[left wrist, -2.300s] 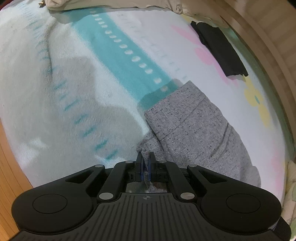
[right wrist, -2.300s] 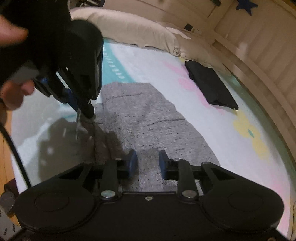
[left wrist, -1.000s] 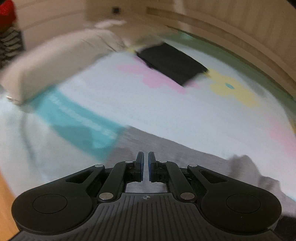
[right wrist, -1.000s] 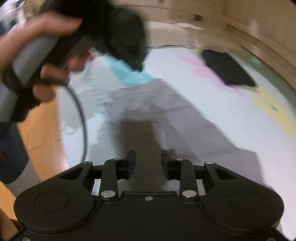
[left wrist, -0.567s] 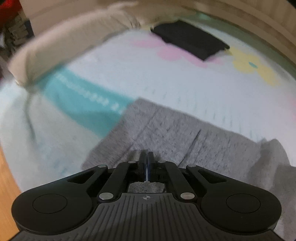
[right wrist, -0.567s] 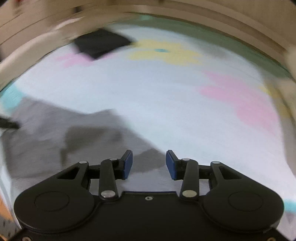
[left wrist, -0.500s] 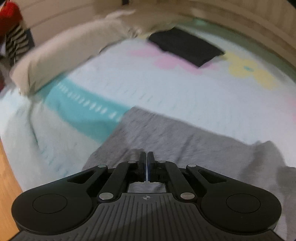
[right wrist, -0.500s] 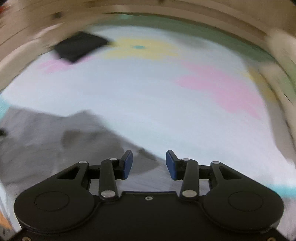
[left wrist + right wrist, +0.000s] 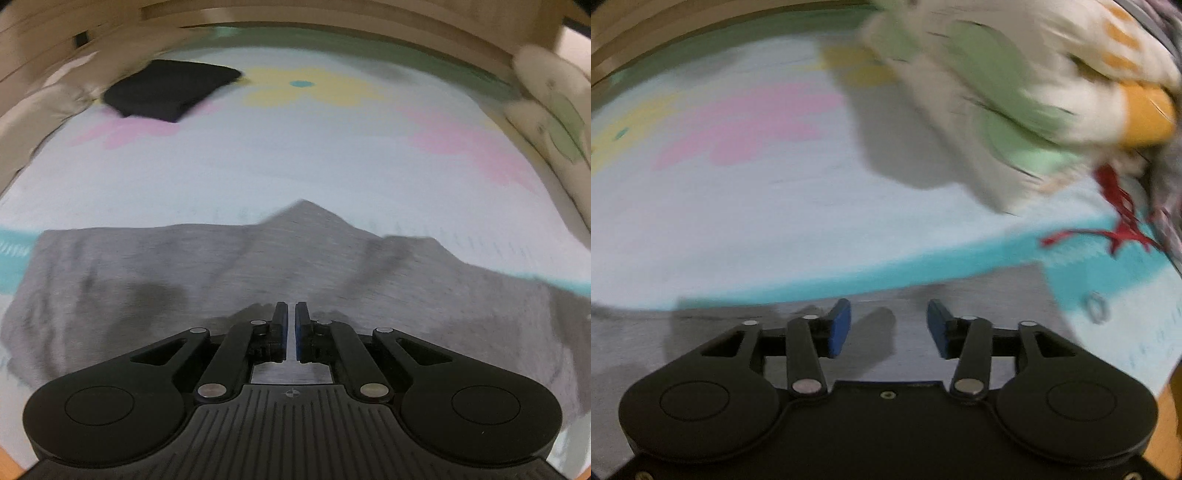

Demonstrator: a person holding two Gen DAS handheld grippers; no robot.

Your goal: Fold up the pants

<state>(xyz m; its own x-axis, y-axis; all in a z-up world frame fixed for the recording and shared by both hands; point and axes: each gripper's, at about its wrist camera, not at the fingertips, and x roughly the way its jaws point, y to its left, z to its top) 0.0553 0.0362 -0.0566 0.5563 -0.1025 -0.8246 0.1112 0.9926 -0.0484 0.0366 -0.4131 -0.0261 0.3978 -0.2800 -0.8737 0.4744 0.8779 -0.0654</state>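
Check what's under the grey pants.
The grey pants lie on the blanket, its teal stripe emerging beside them. Whatever lies directly beneath is covered.

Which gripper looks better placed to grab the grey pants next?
Probably the right gripper: its jaws stand open over the pants, near their edge. The left gripper also sits over the pants, but its jaws are nearly shut.

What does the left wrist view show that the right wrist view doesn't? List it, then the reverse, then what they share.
Only the left wrist view: the folded black garment, the yellow flower print, and the left gripper, nearly closed with nothing between its fingers.
Only the right wrist view: the red ribbon and the right gripper, open.
Both: the gray pants on the pastel blanket, and the green-patterned bedding.
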